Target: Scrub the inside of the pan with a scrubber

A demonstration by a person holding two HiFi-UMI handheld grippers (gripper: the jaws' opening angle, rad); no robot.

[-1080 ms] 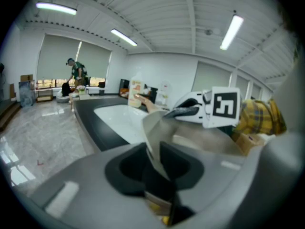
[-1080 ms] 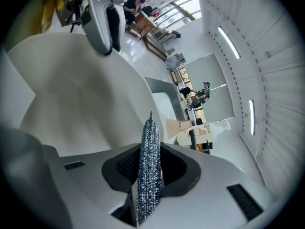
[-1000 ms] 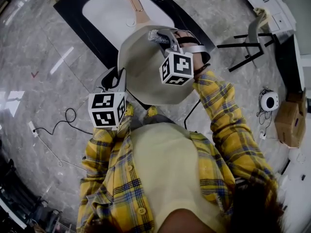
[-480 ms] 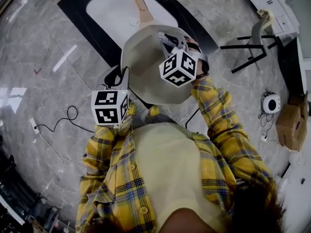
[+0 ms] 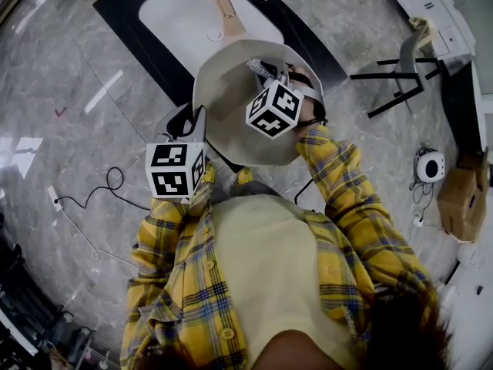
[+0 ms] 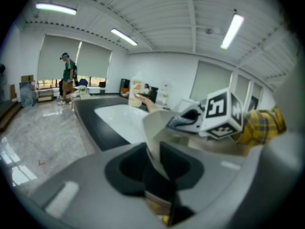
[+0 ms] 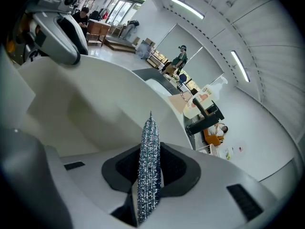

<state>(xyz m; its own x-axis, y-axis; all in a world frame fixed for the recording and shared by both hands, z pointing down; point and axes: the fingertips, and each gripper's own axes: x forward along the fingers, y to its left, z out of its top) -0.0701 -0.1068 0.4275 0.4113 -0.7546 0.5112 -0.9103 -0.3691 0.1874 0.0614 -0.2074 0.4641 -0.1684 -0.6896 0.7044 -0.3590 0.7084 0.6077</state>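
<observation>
Beige pan (image 5: 225,102) rim pinched in L tongs (image 6: 158,168); R tongs (image 7: 148,178) pinching scrubber (image 7: 150,144), inside bowl

Your pan (image 5: 223,106) looks smooth and matt inside, with a wood-look handle (image 5: 229,21). Your scrubber (image 7: 148,166) is rough, glittering metallic mesh. The stone floor (image 5: 69,106) shines glossy beneath you.

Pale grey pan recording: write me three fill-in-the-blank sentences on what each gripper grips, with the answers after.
1. The left gripper is shut on the ___ of the pale grey deep pan.
2. The right gripper is shut on a silvery mesh ___.
3. What the right gripper holds sits ___ the pan, not outside it.
Missing words: rim; scrubber; inside.
</observation>
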